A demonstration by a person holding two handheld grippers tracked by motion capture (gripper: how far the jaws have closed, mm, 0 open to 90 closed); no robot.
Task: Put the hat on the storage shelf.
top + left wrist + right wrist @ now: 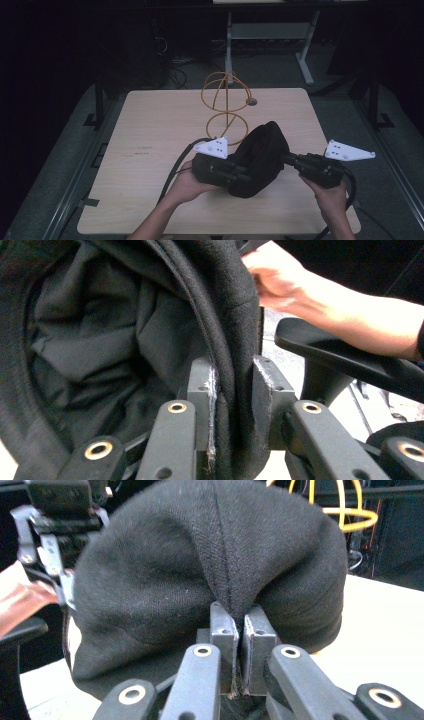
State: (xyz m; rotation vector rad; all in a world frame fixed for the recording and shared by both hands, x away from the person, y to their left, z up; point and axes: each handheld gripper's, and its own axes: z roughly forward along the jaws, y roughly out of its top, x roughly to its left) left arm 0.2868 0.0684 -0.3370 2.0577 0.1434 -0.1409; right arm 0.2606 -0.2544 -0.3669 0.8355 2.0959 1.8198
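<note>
Black knit hat: held up between your two claws, above the near centre of the counter, slightly right of the middle. Crown bulges upward and away from you; open side faces your left claw.

Left claw: clamped on the hat's rim. In the left gripper view the thick folded edge runs down between the two jaws, and the dark lining shows bunched to one side. Your left hand grips the tool from below, near the counter's front.

Right claw: jaws nearly together, pinching a narrow fold of the knit on the outer side of the hat. In the right gripper view the fabric rises from the pinch as a ridge. Your right hand holds that tool at the counter's right front.

Behind the hat: a yellow wire stand of looped rings, upright on the counter's far half, just beyond the hat. Cannot tell whether the two touch.

Beyond the counter: white desk legs on a dark floor.
</note>
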